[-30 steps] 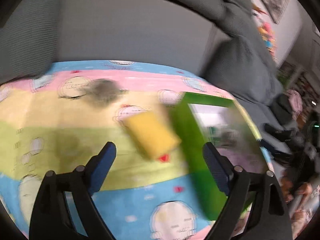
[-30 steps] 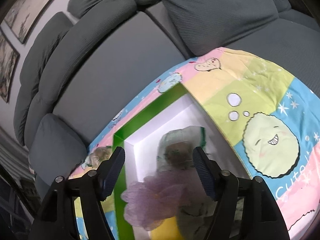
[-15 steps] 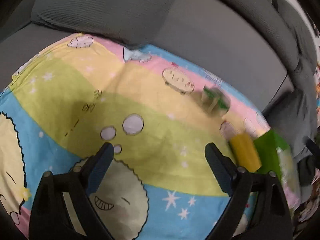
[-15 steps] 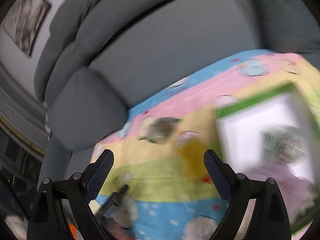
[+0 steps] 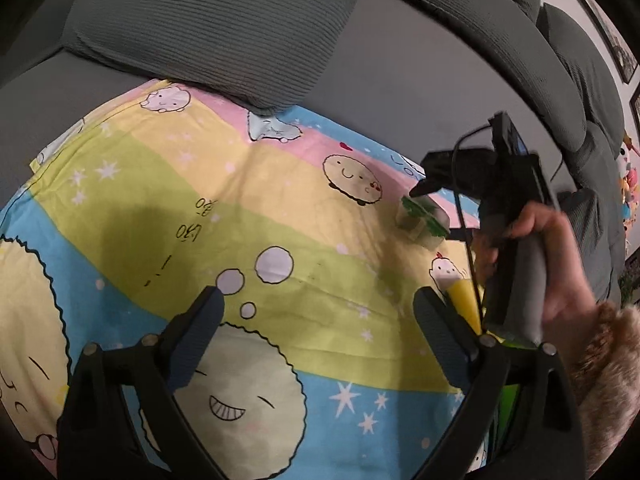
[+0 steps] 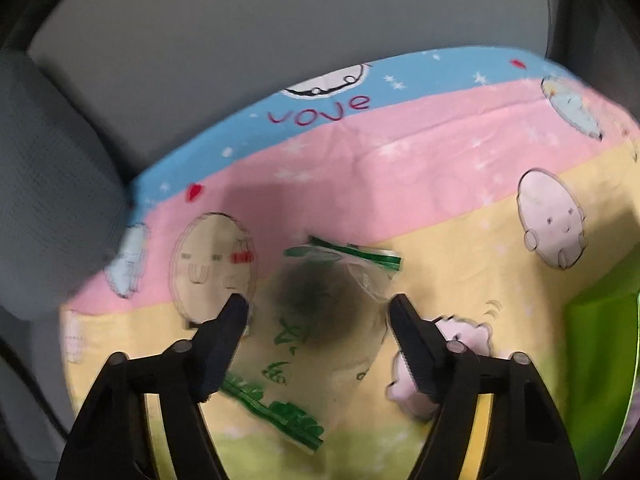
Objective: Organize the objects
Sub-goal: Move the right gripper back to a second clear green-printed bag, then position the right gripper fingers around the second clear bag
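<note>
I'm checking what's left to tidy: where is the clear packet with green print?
In the right wrist view the packet lies on the cartoon sheet, between the closing right gripper jaws, left of the green box.

Left gripper [image 5: 318,322]: two black angular arms, each fitted with a dark blue ribbed pad and fastened by round silver-grey screw heads set behind the pads. Right gripper [image 6: 318,314]: built alike, with serrated pad edges. Seen from the left wrist, its grey handle and black housing are trailed by a thin black cable; a hand [image 5: 560,276] is cuffed by a tan furry sleeve [image 5: 604,384].
</note>
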The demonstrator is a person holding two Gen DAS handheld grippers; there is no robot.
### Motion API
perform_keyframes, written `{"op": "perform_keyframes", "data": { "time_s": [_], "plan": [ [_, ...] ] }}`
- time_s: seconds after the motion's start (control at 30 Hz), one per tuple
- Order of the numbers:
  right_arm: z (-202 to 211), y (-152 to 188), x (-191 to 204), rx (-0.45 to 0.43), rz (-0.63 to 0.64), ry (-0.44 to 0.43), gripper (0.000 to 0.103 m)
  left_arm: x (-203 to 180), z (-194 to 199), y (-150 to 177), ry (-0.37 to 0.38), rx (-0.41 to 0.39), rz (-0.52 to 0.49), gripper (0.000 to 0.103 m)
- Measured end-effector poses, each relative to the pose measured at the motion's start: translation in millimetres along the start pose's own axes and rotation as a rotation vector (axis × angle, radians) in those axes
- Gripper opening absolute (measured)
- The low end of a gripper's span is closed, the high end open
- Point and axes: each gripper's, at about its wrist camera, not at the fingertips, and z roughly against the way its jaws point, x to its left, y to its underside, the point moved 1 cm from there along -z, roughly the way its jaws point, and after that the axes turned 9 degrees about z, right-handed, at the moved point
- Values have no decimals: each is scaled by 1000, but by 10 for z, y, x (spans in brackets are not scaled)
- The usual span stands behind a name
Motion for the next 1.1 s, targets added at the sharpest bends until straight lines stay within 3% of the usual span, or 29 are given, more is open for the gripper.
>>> {"op": "perform_keyframes", "data": {
  "time_s": [0.23, 0.33, 0.5, 0.67, 0.83, 0.9, 0.97, 1.1],
  "plan": [
    [162, 336, -19, -12, 106, -55, 52, 135, 11, -41, 0, 13, 70, 95],
    [357, 595, -65, -3, 115, -122, 51, 173, 25, -36, -10, 5, 80, 95],
    [869, 1180, -137, -21, 221, -220, 51, 240, 2, 109, 4, 79, 88, 95],
    [1124, 1884, -264, 15, 341, -253, 51, 270, 124, 291, 36, 112, 68, 95],
    [1220, 2289, -382, -27, 381, -244, 57, 325, 218, 603, 60, 184, 56, 95],
    [1321, 2413, -454, -104, 384, -244, 59, 298, 285, 680, 53, 185, 28, 95],
    [1407, 2487, -531, -165, 381, -244, 74, 248, 363, 723, 66, 173, 5, 95],
    [1623, 2527, -802, -283, 294, -319, 76, 160, 407, 821, 143, 197, 1, 95]
  ]
}}
